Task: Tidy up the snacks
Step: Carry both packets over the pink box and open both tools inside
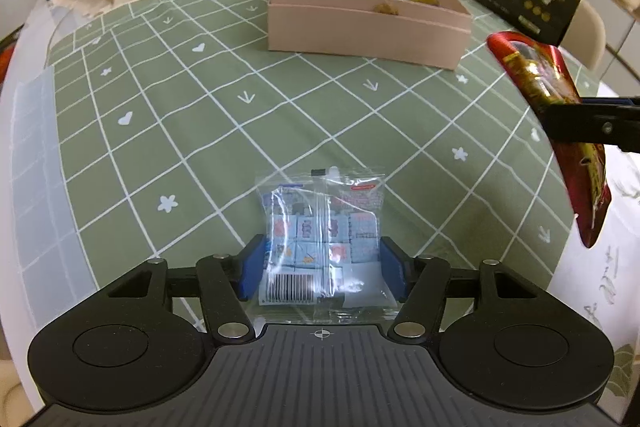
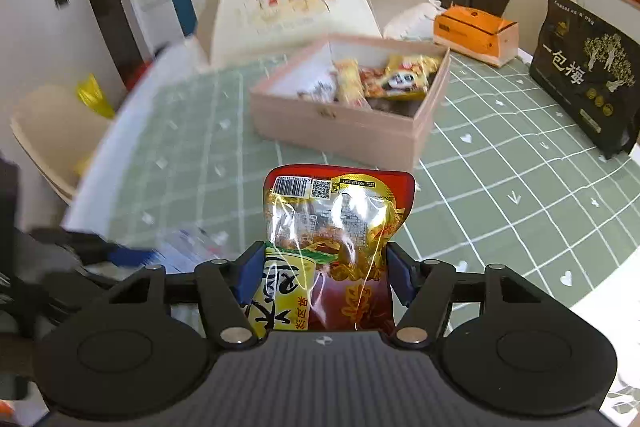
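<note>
With your right gripper (image 2: 320, 273) clamped on the red packet (image 2: 336, 227) clear of the green cloth (image 2: 500, 179), carry it over the pink box (image 2: 352, 131) before releasing, while your left gripper (image 1: 320, 269) brackets, perhaps pinches, the clear packet (image 1: 320, 235) nearer you.

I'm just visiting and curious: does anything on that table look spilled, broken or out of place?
Nothing stands out. The pink box sits open with snacks inside, nothing spilled. The red snack pouch and clear packet are between gripper fingers, both intact.
</note>
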The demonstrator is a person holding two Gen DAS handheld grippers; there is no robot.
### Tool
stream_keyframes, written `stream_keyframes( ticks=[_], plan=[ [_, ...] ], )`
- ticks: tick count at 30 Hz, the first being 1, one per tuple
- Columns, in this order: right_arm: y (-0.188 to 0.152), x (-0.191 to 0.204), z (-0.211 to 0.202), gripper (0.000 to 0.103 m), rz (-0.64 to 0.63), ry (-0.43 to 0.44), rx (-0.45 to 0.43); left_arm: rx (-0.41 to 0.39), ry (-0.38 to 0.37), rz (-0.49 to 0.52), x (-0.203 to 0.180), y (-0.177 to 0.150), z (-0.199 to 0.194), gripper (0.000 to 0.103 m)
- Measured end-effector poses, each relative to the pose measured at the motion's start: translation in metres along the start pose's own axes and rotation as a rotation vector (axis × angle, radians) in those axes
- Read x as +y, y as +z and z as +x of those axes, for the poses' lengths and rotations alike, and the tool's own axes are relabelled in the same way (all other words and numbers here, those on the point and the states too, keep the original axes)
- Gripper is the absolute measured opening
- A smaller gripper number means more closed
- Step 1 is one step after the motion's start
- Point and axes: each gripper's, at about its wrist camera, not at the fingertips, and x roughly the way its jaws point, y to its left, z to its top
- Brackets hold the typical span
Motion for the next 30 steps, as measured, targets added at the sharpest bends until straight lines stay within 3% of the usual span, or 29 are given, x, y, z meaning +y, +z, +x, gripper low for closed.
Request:
stream_keyframes(
  ticks=[2, 4, 7, 10, 13, 15, 18, 20, 23, 27, 30],
  plan=[
    [0.002, -0.004, -0.006, 0.064, 0.028, 0.009, -0.018, -0.03, -0.07, -0.035, 0.007, 0.004, -0.007, 0.064],
    [0.0, -0.008, -0.013, 0.064, 0.047, -0.005, -0.031, -0.111, -0.117, -0.045, 0.011, 0.02, -0.023, 0.064],
    [-0.004, -0.014, -0.023, 0.064, 0.074, -0.029, -0.031, -0.246, -0.162, -0.034, 0.013, 0.07, -0.046, 0.065],
    [-0.001, -0.02, -0.029, 0.064, 0.083, -0.071, -0.036, -0.33, -0.202, -0.028, 0.011, 0.138, -0.05, 0.065],
    [0.008, -0.024, -0.031, 0.064, 0.111, -0.102, -0.04, -0.348, -0.254, -0.032, 0.01, 0.202, -0.023, 0.067],
    [0.016, -0.023, -0.029, 0.064, 0.119, -0.124, -0.034, -0.333, -0.244, -0.049, 0.013, 0.225, 0.002, 0.062],
    [0.026, -0.023, -0.026, 0.064, 0.126, -0.152, -0.011, -0.451, -0.28, -0.099, 0.025, 0.217, -0.004, 0.061],
    [0.033, -0.025, -0.029, 0.064, 0.126, -0.156, -0.013, -0.478, -0.286, -0.112, 0.034, 0.204, -0.013, 0.061],
    [0.055, -0.033, -0.028, 0.064, 0.149, -0.105, -0.026, -0.413, -0.262, -0.139, 0.048, 0.182, -0.012, 0.061],
    [0.116, -0.034, -0.006, 0.066, 0.134, -0.027, -0.102, -0.297, -0.241, -0.212, 0.06, 0.136, 0.003, 0.061],
    [0.164, -0.033, 0.024, 0.086, 0.123, -0.02, -0.182, -0.224, -0.222, -0.25, 0.066, 0.104, 0.012, 0.061]
  ],
)
